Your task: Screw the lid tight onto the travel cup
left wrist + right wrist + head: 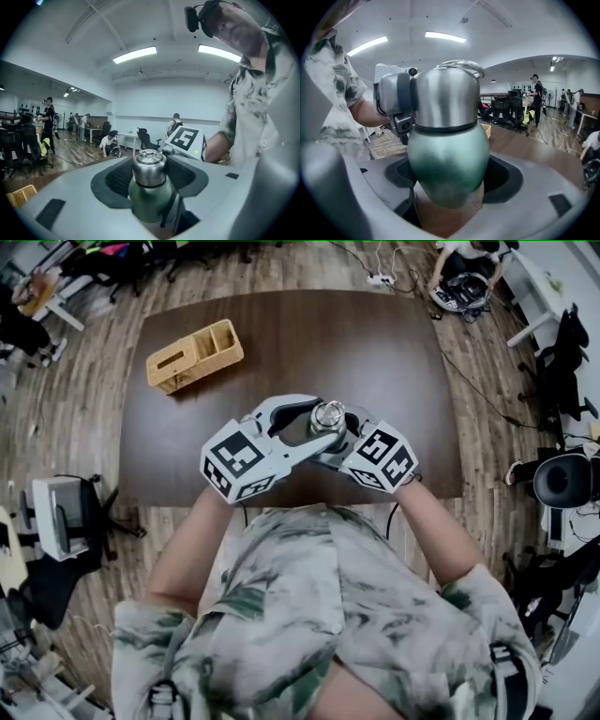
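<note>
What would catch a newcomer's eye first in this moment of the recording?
The green travel cup stands out first, gripped between both tools above the near edge of the dark table. The right claw is clamped on its body and the left claw is closed around its steel lid. After that, the eye goes to the lone wicker basket on the table's far left.
</note>
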`<state>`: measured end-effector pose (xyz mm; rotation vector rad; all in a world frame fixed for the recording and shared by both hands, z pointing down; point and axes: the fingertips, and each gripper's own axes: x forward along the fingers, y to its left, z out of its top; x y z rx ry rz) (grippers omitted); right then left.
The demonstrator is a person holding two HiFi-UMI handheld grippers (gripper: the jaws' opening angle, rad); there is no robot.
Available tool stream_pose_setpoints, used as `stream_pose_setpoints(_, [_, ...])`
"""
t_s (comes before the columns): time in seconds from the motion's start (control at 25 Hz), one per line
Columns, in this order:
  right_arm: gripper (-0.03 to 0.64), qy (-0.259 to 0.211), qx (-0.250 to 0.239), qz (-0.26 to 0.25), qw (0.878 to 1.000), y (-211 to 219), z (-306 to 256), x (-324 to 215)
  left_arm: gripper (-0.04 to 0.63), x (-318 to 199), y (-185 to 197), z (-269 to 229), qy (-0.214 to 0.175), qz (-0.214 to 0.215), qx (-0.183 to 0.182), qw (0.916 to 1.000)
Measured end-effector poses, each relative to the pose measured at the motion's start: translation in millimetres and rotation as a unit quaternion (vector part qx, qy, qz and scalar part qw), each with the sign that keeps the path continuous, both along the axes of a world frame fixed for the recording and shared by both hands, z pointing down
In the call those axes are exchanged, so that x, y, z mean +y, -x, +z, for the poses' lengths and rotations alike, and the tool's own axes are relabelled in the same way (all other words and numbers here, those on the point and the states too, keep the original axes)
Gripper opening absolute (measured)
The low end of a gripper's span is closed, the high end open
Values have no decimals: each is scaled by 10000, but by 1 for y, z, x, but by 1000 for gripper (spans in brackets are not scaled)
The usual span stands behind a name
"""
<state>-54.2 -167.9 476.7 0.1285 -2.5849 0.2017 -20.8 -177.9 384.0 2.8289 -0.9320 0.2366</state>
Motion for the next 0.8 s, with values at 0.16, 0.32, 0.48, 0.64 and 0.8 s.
stream_pose_setpoints(0.16, [399, 91, -33, 227, 9997, 1, 1, -6, 253, -3, 3, 1, -83, -656, -112, 9977])
stream_pose_setpoints(0.32, [400, 50, -3, 318, 9995, 0, 1, -8, 255, -4, 2, -2, -76, -1200, -150, 9926])
stream_pose_setpoints(0.48, [400, 45, 30, 345, 9994, 4, 3, -3, 255, -3, 3, -1, -154, -1573, -211, 9872])
stream_pose_setpoints(0.64, [400, 22, 59, 351, 9994, 5, 4, -3, 252, -4, 2, 1, -158, -1619, -235, 9864])
stream_pose_setpoints(0.8, [399, 10, 56, 309, 9995, 1, 3, -1, 250, -2, -2, 1, -107, -1269, -155, 9917])
